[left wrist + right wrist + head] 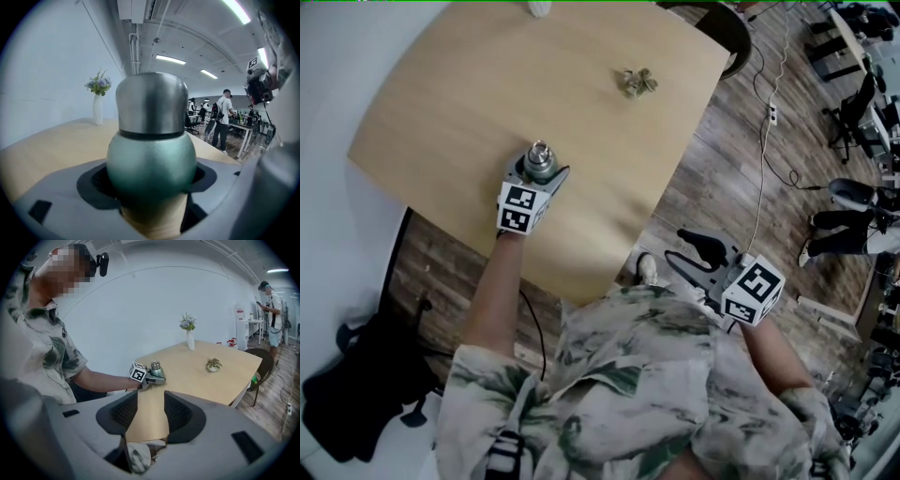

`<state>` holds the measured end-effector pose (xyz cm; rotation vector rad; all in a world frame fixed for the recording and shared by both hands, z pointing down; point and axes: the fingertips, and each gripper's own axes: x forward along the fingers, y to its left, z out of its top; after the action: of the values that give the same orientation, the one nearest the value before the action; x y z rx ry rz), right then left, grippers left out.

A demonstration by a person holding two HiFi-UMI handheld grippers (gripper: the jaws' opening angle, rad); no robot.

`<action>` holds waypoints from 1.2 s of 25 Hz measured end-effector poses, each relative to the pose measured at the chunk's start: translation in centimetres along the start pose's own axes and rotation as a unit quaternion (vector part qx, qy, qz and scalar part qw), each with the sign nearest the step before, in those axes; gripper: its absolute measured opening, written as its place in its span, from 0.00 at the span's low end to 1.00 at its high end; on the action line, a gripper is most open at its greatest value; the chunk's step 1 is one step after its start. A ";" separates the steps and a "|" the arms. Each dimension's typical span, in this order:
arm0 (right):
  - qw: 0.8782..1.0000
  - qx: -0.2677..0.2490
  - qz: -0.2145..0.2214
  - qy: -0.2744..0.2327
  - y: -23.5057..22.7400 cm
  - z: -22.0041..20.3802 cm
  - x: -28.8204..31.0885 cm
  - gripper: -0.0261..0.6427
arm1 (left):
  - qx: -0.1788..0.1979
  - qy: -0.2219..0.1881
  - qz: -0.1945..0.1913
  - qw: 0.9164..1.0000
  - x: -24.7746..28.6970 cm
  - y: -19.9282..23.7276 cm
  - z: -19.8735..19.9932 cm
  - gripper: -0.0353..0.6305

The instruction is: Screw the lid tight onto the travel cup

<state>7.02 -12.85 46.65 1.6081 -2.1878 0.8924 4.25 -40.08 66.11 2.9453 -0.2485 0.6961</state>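
Past my left fingers (61, 199), the wooden tabletop (56, 145) carries a small potted succulent (638, 82) and a white flower vase (97, 112).

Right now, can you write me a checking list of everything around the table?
Surface: light wooden table.
Job's things: travel cup upright on the table, silver lid on top.
Clutter: small plant ornament; white vase of flowers at the far edge.
Grippers: left tool closed round the cup; right tool open, empty, off the table.
Cables: white cable and power strip on the floor; black cable under the left arm.
Surroundings: black chair, people at far desks.
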 end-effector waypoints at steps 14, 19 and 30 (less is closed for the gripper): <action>1.000 -0.002 0.001 0.014 0.3 -0.3 0.5 0.33 | 0.000 0.000 -0.004 1.000 0.3 -0.5 -1.4 0.64; 1.000 -0.006 0.005 0.014 0.4 -0.2 0.5 0.33 | 0.002 0.000 -0.005 1.000 0.6 -0.7 -1.1 0.64; 1.000 -0.011 0.013 0.008 1.0 -0.5 0.4 0.33 | 0.003 0.015 0.009 1.000 -0.3 -1.1 -1.3 0.64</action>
<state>5.86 -12.62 46.96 1.5605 -2.2060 0.8809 3.59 -38.82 67.09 2.9401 -0.2706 0.7433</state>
